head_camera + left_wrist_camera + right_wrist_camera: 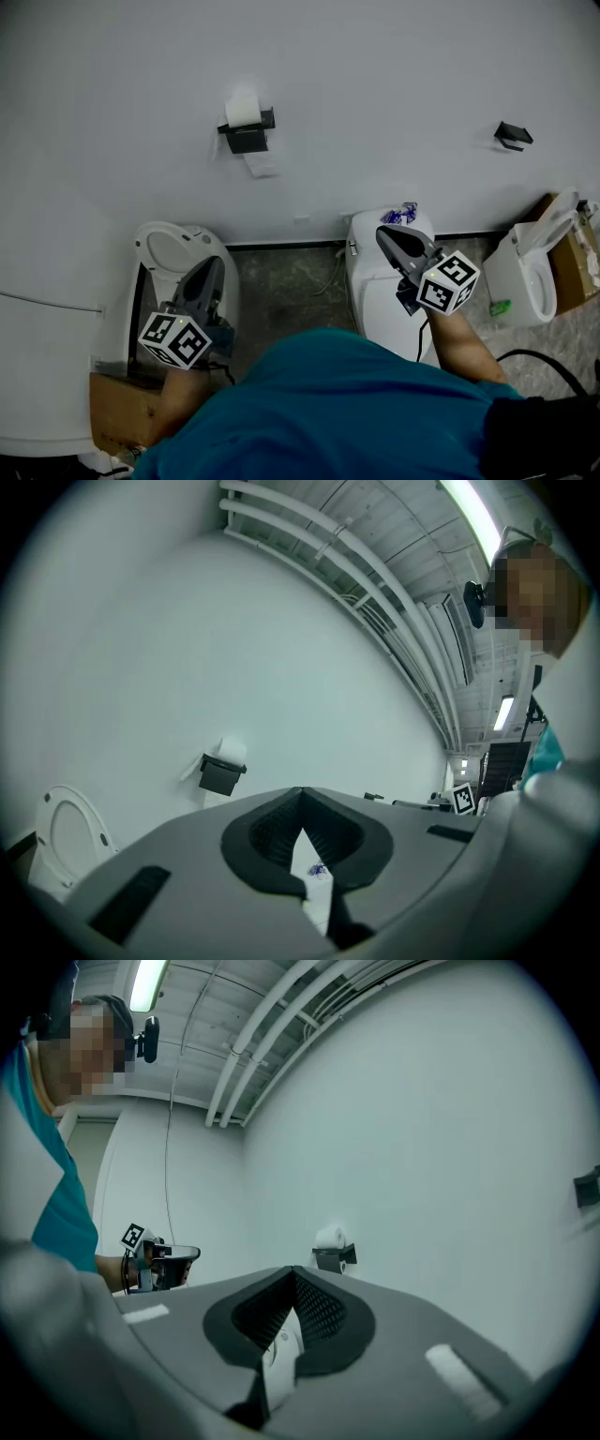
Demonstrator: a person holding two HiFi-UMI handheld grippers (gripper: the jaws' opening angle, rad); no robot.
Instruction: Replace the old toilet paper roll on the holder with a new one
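Nothing swapped yet. Toilet paper roll [244, 108] sits on the black holder [248, 139] on the far wall, well apart from me. Left tongs [215, 265] and right tongs [382, 232] both fully closed, empty. Removal and refit remain.

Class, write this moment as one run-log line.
left gripper: shut, empty | right gripper: shut, empty | roll: on holder, untouched
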